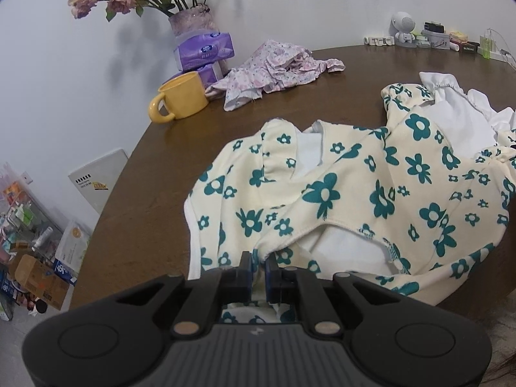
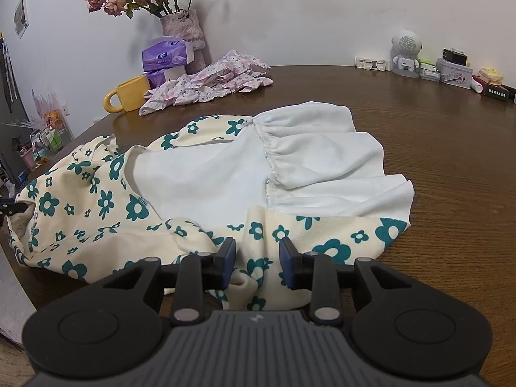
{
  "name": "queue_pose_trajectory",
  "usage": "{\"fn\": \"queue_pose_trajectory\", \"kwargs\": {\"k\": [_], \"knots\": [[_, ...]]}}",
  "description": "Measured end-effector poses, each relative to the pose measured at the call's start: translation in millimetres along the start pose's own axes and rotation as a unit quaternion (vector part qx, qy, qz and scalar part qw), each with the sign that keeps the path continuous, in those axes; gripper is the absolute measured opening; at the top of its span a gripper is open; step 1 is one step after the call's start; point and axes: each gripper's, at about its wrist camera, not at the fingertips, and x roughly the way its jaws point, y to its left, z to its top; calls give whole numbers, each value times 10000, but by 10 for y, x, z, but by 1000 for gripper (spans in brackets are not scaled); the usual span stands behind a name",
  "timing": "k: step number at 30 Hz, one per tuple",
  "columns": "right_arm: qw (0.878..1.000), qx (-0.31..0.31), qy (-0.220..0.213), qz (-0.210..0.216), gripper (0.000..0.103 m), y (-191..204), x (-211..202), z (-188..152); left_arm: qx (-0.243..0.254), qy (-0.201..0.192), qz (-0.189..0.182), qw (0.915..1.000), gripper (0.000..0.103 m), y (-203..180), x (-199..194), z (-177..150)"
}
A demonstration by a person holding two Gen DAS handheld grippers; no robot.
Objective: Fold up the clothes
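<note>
Left gripper point(image 1: 258, 266) jaws pinched together on a hem edge of the floral dress point(image 1: 338, 200), near the table's near edge. Likely holding that edge to drag or lift it for a fold. Right gripper point(image 2: 257, 259) jaws partly apart, a bunched ridge of the same dress between them; pads don't look pressed on it, probably lining up a grab. The dress lies crumpled, partly inside out with white lining point(image 2: 290, 161) showing, across the near half of the round brown table point(image 2: 435, 148). Second garment, pink floral point(image 1: 274, 67), heaped at the far-left edge beside a yellow mug point(image 1: 180, 98), tissue packs point(image 1: 204, 48) and a vase point(image 1: 192, 19) of dried roses. Small toiletries and a white robot figure point(image 2: 404, 53) line the far-right edge by the white wall. Cluttered floor shelves lower left.
</note>
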Motion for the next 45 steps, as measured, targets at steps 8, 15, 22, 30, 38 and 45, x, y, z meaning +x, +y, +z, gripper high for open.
{"fn": "queue_pose_trajectory", "kwargs": {"k": [8,15,22,30,38,45], "knots": [[10000,63,-14,22,33,-12,-46,17,-167,-123,-345,9992,42,62,-101,35],[9998,24,-203,-45,39,-89,-240,227,-619,-551,-969,9918,72,262,-336,219],[9976,-568,-333,-207,41,-2,-234,647,-707,-723,-837,9914,77,346,-209,578],[9971,-747,-67,-96,43,110,-41,873,-599,-699,-1394,9859,77,264,-43,737],[9976,-587,365,-24,43,79,-55,600,-188,-829,-1997,9762,75,64,-216,480],[9979,-309,556,116,43,3,-163,341,170,-735,-2416,9674,75,-157,-374,204]]}}
